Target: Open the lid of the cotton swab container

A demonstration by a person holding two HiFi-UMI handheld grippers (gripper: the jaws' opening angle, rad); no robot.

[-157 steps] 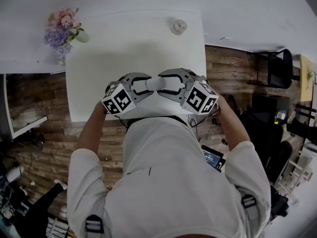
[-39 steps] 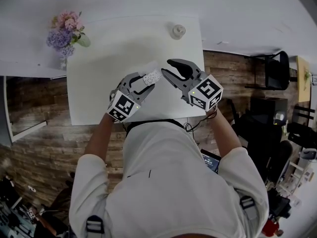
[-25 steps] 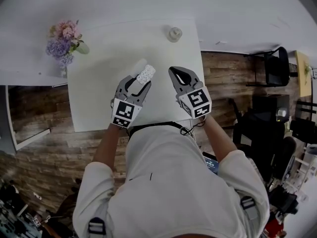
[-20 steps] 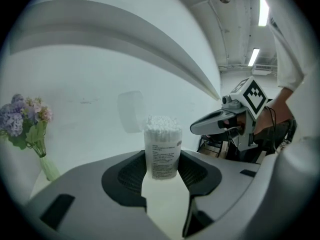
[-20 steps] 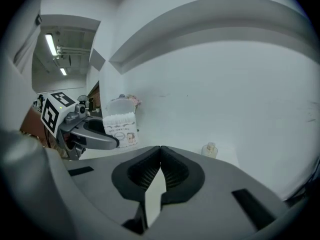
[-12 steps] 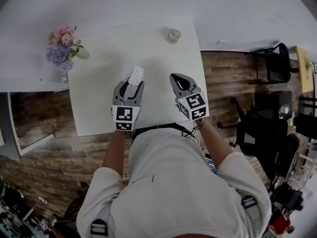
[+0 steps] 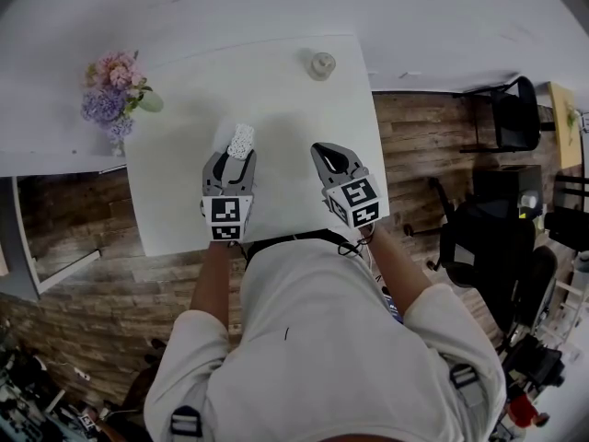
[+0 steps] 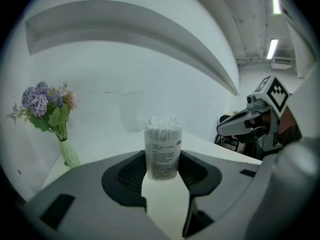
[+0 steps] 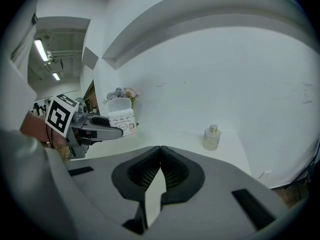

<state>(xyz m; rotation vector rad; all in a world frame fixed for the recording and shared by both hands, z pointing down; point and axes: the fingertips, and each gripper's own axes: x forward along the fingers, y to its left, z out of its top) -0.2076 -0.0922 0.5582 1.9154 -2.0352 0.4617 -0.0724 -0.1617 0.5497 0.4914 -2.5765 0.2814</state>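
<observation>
Since the frame a second earlier, both hands had drawn apart and sunk toward the bench (image 7: 276, 81). The left gripper (image 7: 239, 155) had swung from slanting to the right to pointing straight away from the person. The cotton swab container (image 7: 241, 141) it carried had come round from leaning toward the other hand to standing nearly upright.

The left gripper's fingers (image 8: 125, 171) were clamped on the container's lower body, one on each side, holding it with its long axis vertical. Its top was uncovered and packed with the white heads of cotton swabs (image 8: 162, 123). From the right gripper view, the lid (image 9: 119, 104) appeared to stand hinged back above them, so the opening looked already done. The right gripper (image 7: 322, 150) hung well apart to the container's right. Its fingers (image 9: 145, 169) were pressed together with nothing between them.

The coming move probably turned on the container's base and the bench beneath it. The left hand alone bore the container, just above or on the surface. No view showed whether the base touched. Setting it down would need it kept upright, since the swabs could spill from the open top.

A vase of flowers (image 7: 115, 76) stood at the bench's far left corner and a small bottle (image 7: 321, 64) at its far right edge, both well clear of the hands.
</observation>
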